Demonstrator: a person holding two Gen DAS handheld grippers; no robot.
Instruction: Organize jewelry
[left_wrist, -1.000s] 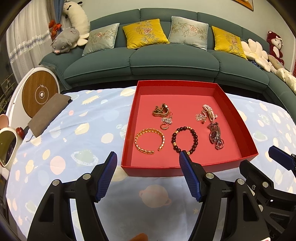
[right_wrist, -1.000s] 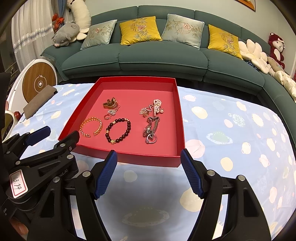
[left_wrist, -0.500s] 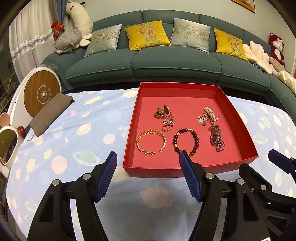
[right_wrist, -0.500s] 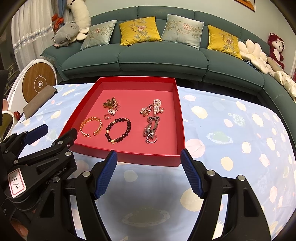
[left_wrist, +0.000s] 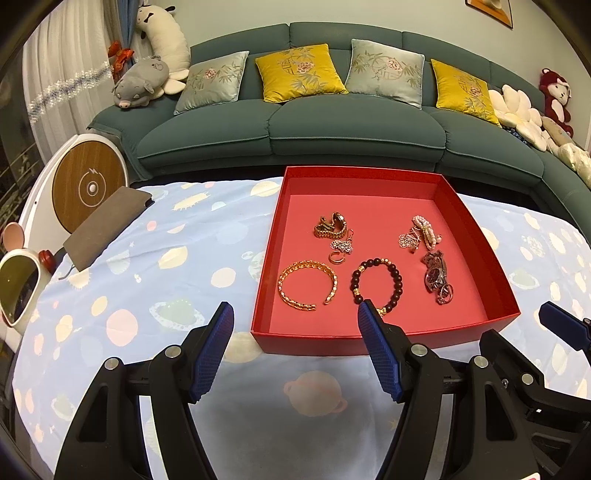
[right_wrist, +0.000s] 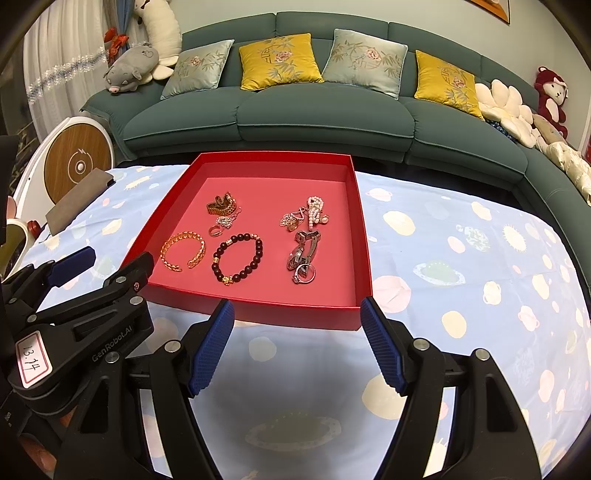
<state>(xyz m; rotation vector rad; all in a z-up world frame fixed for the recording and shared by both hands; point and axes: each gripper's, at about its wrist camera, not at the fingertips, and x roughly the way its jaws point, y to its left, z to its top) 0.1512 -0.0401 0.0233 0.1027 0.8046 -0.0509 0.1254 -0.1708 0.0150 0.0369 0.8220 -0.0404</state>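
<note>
A red tray (left_wrist: 476, 236) (right_wrist: 364, 251) sits on a table with a blue planet-print cloth. In it lie a gold cuff bracelet (left_wrist: 307, 285) (right_wrist: 183, 250), a dark bead bracelet (left_wrist: 376, 282) (right_wrist: 238, 258), a gold watch (left_wrist: 330, 226) (right_wrist: 221, 206), a small ring (left_wrist: 337, 257), a pearl piece (left_wrist: 424, 229) (right_wrist: 314, 211) and a silver watch (left_wrist: 436, 277) (right_wrist: 303, 251). My left gripper (left_wrist: 295, 347) is open and empty, just in front of the tray's near wall. My right gripper (right_wrist: 297, 343) is open and empty, also before the near wall.
A brown pouch (left_wrist: 105, 225) lies on the cloth at the left. A round wood-faced device (left_wrist: 86, 184) and a small mirror (left_wrist: 16, 288) stand off the left edge. A green sofa (left_wrist: 354, 125) with cushions runs behind the table.
Both grippers have drifted slightly, with the left view shifting a little so the tray sits a bit farther right and lower. Nothing was grasped or moved in the tray.
</note>
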